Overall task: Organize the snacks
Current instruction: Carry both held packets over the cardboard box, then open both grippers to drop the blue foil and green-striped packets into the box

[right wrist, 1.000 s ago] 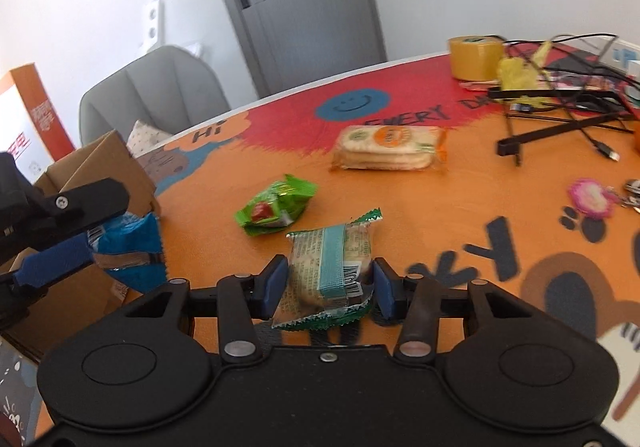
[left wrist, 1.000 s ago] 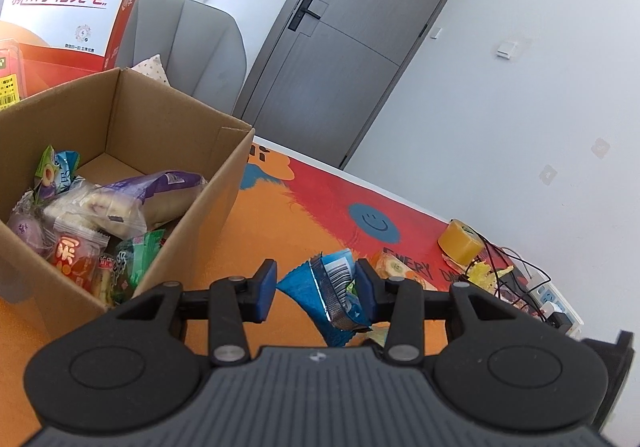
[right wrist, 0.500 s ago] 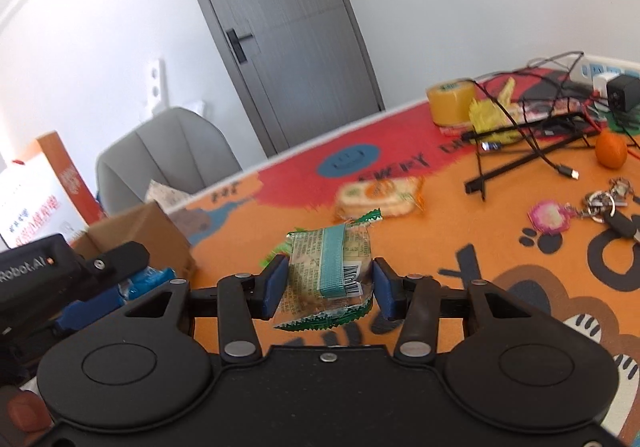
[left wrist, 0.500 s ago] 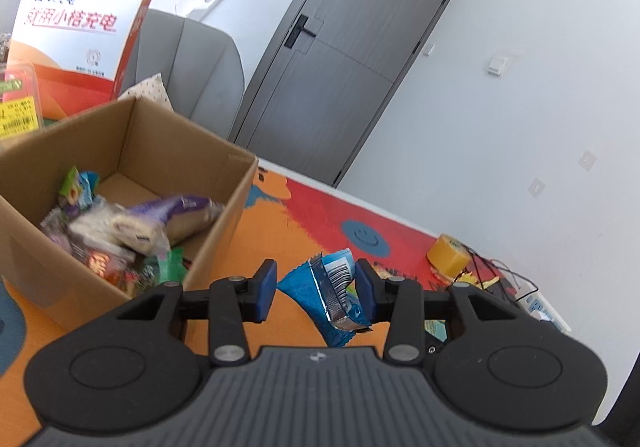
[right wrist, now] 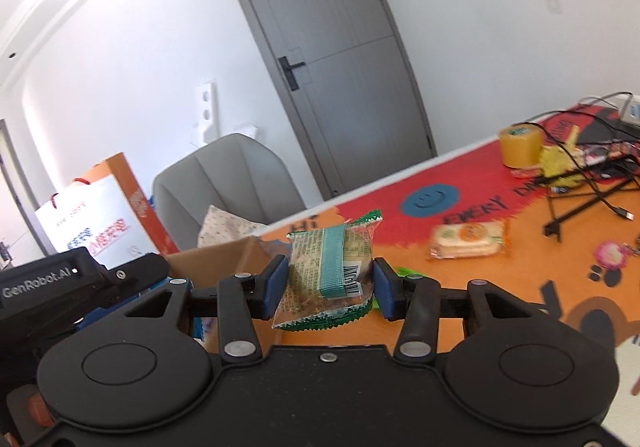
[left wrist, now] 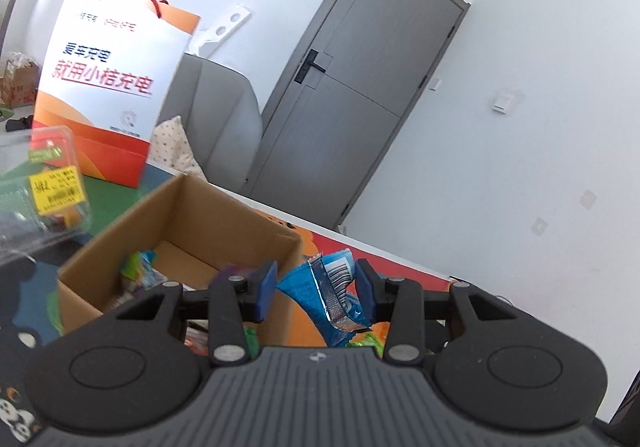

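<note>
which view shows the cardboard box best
The left wrist view: the box sits open just beyond the left gripper, so its inside walls, floor and some snacks in it show. The right wrist view catches only a strip of its rim, behind the right gripper and the other gripper's body.

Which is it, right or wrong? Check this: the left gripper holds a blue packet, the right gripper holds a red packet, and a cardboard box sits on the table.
One detail is wrong. The packet in the right gripper is green and clear, not red; the right wrist view shows it. The left gripper does hold a blue packet, and the cardboard box is on the table.
</note>
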`<state>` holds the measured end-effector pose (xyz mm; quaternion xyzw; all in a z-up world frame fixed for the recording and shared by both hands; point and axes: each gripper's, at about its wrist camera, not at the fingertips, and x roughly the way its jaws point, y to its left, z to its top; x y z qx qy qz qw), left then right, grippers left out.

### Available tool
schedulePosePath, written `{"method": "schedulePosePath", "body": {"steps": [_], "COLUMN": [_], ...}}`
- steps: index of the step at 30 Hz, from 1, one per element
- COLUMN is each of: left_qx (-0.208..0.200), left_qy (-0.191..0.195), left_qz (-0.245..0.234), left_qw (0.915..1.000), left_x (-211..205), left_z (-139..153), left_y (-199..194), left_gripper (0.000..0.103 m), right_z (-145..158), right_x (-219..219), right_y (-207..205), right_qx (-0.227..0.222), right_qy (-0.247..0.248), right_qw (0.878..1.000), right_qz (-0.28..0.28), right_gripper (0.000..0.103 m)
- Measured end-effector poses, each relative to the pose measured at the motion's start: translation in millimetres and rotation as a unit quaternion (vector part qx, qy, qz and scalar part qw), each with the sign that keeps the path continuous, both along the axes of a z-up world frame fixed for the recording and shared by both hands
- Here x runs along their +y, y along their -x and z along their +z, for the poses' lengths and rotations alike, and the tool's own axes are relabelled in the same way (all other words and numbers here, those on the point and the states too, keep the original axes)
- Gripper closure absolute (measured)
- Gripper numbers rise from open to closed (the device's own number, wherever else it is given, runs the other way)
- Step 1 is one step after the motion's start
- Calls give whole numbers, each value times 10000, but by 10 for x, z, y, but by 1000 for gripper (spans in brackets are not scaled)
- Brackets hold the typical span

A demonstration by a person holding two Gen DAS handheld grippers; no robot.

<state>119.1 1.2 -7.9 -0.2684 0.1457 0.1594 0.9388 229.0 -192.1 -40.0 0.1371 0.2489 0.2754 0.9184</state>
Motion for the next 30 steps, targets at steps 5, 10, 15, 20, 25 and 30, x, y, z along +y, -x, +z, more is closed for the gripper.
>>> {"method": "schedulePosePath", "body": {"steps": [5,10,15,20,25,30], "left_qx": [8,25,77,137,189,260], "left_qy": [-59,-122,-110,-96,-51,4], "left_qz": [144,245,341,392,436,437], "left_qw": [9999,9996,9993,9991,9989,9987], "left_x": [267,496,687,854,975,1063], "left_z": [61,94,59,5,-57,-115], "left_y": [83,137,156,122,54,-68], "left_gripper": [62,62,62,62,62,58], "right_z": [80,140,175,195,194,163], "right_x": [202,370,555,759,955,1104], "right_y": [37,61,107,139,125,62], "right_qx": [-75,-117,-154,-185,-175,-100], "right_qy": [-32,-32,15,82,160,194], "right_qw": [9998,9995,9990,9981,9970,9967], "right_qz": [164,277,423,585,740,787], "right_gripper": [57,57,57,57,57,57]}}
